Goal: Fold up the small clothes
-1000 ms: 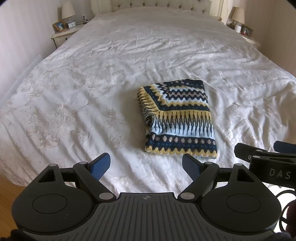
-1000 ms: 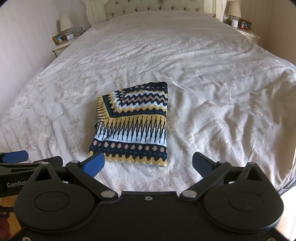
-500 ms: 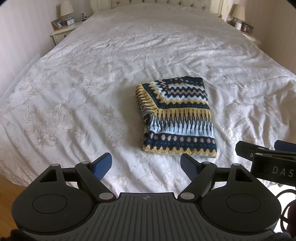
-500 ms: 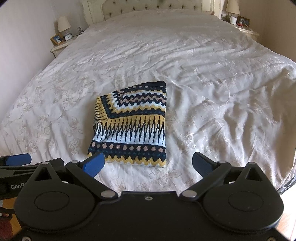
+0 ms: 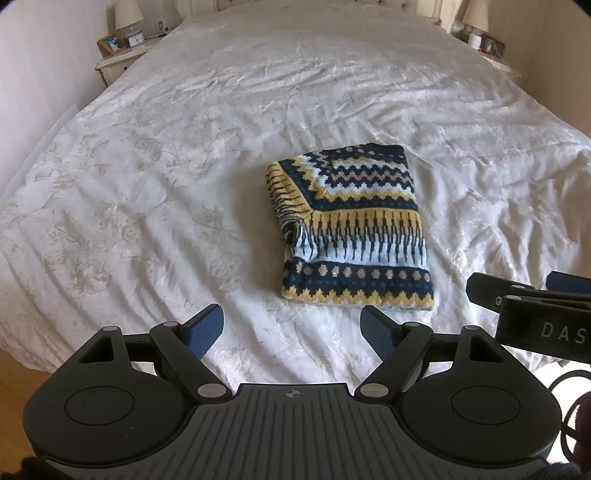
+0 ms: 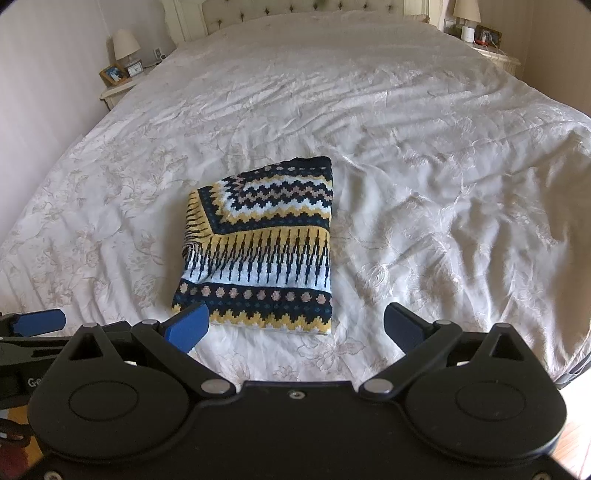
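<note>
At the far left of the left wrist view a lamp [image 5: 128, 14], a picture frame [image 5: 112, 43] and a small clock [image 5: 135, 37] stand on a pale bedside table [image 5: 122, 62] against the wall. Beside it spreads the bed [image 5: 184, 155], its white floral bedspread wrinkled all over, with a strip of wooden floor [image 5: 14, 373] showing below its near left edge. On the far right a second lamp [image 5: 476, 13] stands on another bedside table [image 5: 498, 62]. Nothing lies on the bedspread between the grippers and the folded knit sweater [image 5: 351, 229], which rests flat as a rough rectangle near the foot of the bed, patterned in navy, yellow, pale blue and beige zigzags. The left gripper [image 5: 293, 328] hovers above the bedspread with its blue-padded jaws spread wide and empty; the sweater lies ahead of them and toward the right jaw, its near hem just past that tip and not touching it. In the right wrist view the right gripper [image 6: 295, 326] also stands wide apart and empty, the sweater [image 6: 262, 247] lying ahead and toward its left jaw, whose blue pad overlaps the near left corner in the picture without pressing on it.
</note>
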`<action>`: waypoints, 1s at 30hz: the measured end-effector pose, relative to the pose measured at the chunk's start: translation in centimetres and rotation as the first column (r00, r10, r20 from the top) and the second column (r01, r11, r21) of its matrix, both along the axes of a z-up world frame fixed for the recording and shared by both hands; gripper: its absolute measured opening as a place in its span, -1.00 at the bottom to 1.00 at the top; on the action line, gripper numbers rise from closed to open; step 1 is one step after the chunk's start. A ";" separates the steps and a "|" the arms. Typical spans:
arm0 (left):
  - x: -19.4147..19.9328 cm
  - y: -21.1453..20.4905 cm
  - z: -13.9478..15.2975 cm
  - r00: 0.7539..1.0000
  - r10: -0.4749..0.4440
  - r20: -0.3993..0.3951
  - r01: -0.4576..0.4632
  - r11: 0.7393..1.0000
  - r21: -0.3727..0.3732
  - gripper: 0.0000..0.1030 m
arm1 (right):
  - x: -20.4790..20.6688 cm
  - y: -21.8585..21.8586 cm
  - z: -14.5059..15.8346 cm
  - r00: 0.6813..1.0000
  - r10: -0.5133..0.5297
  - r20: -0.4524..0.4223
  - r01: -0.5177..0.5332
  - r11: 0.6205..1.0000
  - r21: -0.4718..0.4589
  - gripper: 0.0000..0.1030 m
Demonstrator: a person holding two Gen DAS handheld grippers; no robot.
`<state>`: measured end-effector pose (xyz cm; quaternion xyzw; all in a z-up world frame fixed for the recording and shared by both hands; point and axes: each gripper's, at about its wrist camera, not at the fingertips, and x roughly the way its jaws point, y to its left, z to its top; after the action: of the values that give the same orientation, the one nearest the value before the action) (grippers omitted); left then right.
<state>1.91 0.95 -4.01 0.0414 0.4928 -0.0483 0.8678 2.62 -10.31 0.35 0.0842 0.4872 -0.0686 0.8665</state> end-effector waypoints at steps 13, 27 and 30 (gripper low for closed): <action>0.5 -0.8 -0.2 1.000 -0.004 -0.020 0.004 1.000 0.011 0.57 | 0.5 -0.8 -0.5 1.000 -0.002 -0.011 0.002 1.000 0.009 0.95; 0.7 -1.1 -0.6 0.999 -0.003 -0.043 0.004 1.000 0.020 0.57 | 0.6 -1.0 -0.9 1.000 0.006 -0.021 -0.005 1.000 0.023 0.95; 0.7 -1.2 -0.5 0.999 -0.005 -0.041 0.006 1.000 0.021 0.57 | 0.6 -1.0 -0.9 1.000 0.005 -0.021 -0.004 1.000 0.023 0.95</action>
<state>2.62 -0.21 -4.53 0.0507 0.5108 -0.0463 0.8570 3.27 -11.33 -0.51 0.0922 0.4971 -0.0620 0.8606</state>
